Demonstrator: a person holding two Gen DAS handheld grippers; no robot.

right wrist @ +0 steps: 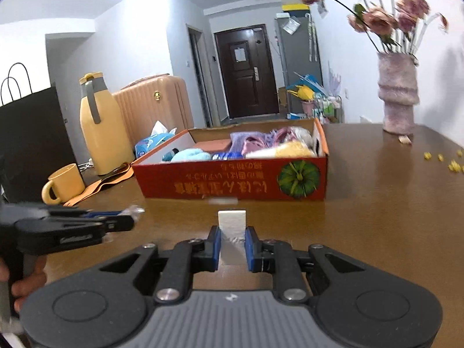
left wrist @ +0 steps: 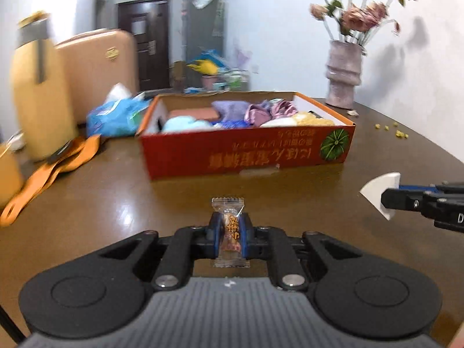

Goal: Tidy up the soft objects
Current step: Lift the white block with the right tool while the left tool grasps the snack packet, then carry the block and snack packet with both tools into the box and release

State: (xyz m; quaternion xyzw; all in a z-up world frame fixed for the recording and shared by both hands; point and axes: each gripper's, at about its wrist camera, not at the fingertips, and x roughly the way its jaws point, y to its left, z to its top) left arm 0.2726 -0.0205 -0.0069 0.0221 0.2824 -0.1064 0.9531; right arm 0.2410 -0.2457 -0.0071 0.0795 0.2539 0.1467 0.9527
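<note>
My left gripper [left wrist: 230,226] is shut on a wrapped candy [left wrist: 229,217] in clear plastic, held above the brown table. My right gripper [right wrist: 232,239] is shut on a white sponge wedge [right wrist: 232,220]; it also shows in the left wrist view [left wrist: 381,192] at the right edge. The left gripper shows in the right wrist view [right wrist: 121,220] at the left. A red cardboard box [left wrist: 246,150] stands ahead, holding several soft items: blue, purple, pink, white and yellow cloths. It also shows in the right wrist view [right wrist: 232,179].
A yellow thermos [right wrist: 101,124], a yellow mug [right wrist: 62,182], an orange strap [left wrist: 49,171], a blue tissue pack [left wrist: 116,116] and a black bag [right wrist: 32,139] stand left of the box. A vase with flowers [right wrist: 398,98] and yellow crumbs [right wrist: 440,159] are at the right.
</note>
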